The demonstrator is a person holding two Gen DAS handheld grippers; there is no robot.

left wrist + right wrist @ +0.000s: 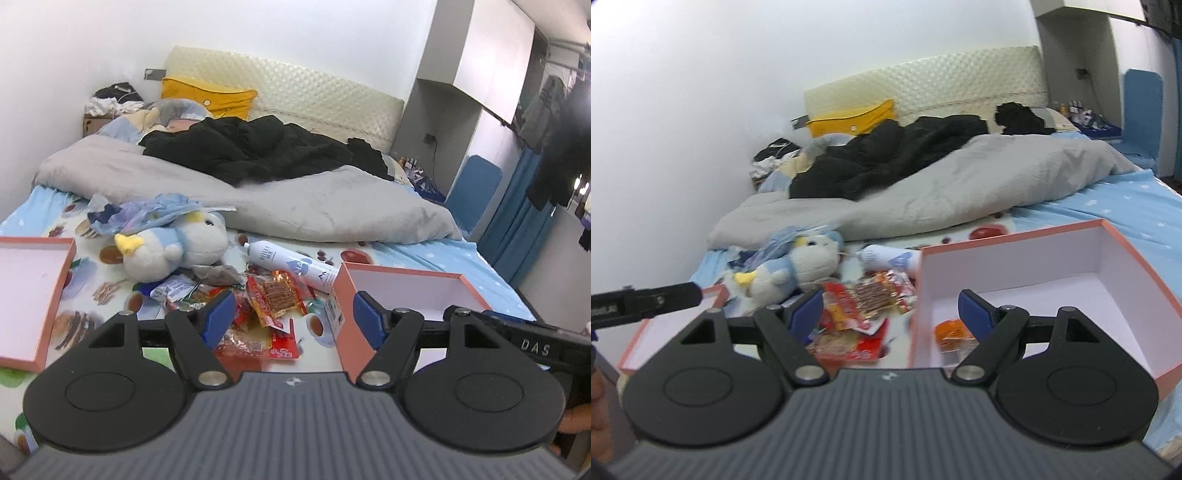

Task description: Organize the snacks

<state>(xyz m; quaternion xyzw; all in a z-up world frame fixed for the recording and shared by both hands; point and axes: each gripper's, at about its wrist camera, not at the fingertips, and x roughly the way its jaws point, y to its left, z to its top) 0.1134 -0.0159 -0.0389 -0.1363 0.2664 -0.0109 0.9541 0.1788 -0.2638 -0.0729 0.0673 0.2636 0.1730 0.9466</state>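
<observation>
Both tools are held spread apart with nothing between the blue pads: the left tool [293,317] hangs above the snack pile [266,314] on the bed [424,254], and the right tool [891,314] hangs over the near wall of the pink box [1108,251]. One orange-topped snack [951,332] already lies inside that box; the remaining packets lie loose between the box and the shallow pink lid [33,291], just in front of a plush toy [177,247] and a white spray can [295,267]. A single packet on top of the pile is best chosen, approached from above and pinched by its flat sides, so that neighbours are not dragged along. The toy and the can should be left untouched.
</observation>
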